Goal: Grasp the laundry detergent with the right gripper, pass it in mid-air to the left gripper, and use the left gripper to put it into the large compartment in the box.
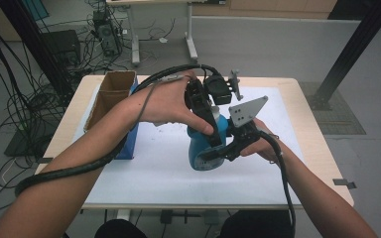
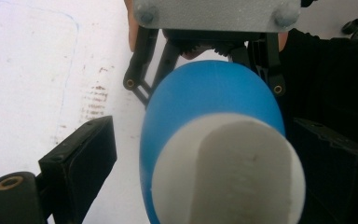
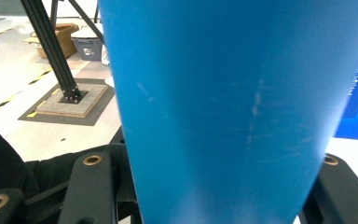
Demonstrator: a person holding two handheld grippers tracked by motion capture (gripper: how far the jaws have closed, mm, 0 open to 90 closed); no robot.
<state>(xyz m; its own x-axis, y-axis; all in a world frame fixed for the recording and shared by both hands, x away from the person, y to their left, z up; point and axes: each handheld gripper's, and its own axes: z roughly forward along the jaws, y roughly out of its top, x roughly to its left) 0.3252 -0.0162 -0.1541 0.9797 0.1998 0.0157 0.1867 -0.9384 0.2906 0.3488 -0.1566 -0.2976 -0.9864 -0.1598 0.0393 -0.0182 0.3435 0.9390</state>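
Observation:
A blue bottle point(image 1: 203, 151) with a white cap point(image 2: 228, 172) stands tilted over the white mat. My right gripper point(image 1: 214, 154) comes in from the right and is shut on the bottle's lower body; in the right gripper view the blue wall point(image 3: 223, 93) sits between its black jaws point(image 3: 216, 182). My left gripper point(image 1: 215, 125) reaches down over the top of the bottle. In the left gripper view its jaws point(image 2: 203, 128) stand on either side of the cap, open, with bare mat showing between the left jaw and the bottle. The right gripper's grey plate point(image 2: 214, 14) shows beyond the bottle.
An open cardboard box point(image 1: 111, 94) stands at the table's left, with a blue box point(image 1: 131, 144) against it. The white mat point(image 1: 154, 173) covers most of the wooden table point(image 1: 322, 163). Black frame posts point(image 1: 352, 49) and cables stand on the floor behind.

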